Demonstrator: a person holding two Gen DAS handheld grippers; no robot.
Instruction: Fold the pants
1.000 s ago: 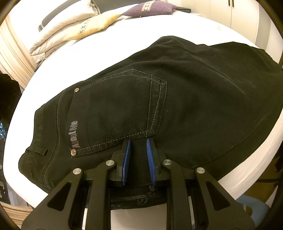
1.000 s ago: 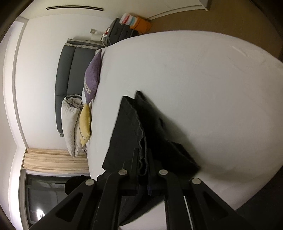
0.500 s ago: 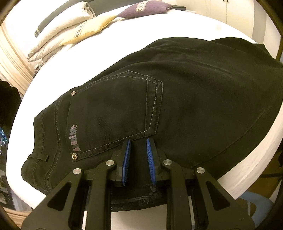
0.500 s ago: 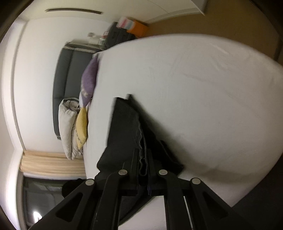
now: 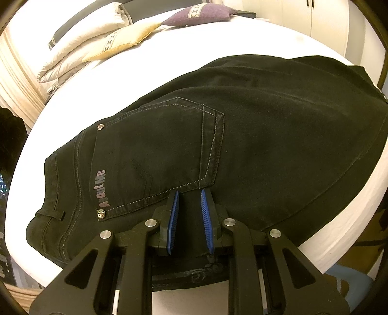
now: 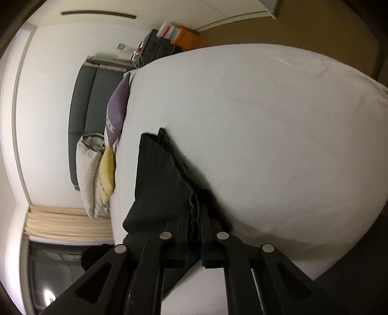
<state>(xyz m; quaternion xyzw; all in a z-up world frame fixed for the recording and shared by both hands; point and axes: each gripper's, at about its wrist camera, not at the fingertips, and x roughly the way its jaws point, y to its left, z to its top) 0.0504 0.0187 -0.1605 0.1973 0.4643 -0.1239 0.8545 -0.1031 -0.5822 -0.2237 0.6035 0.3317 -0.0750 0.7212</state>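
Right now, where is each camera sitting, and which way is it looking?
Left wrist: on the left gripper, looking forward over black pants on a white bed; its blue fingers show, apart.
Right wrist: on the right gripper, rolled sideways, looking along the bed toward the headboard; its black fingers show, pinching the pants.
Both show the pants, bed, purple pillow and yellow pillow.

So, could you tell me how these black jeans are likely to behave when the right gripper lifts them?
The black jeans will probably drape limply: the cloth bunches in folds in the right gripper. They look like fairly thick denim with stitched pockets, so likely heavyish. The white bed sheet looks smooth, so they may slide.
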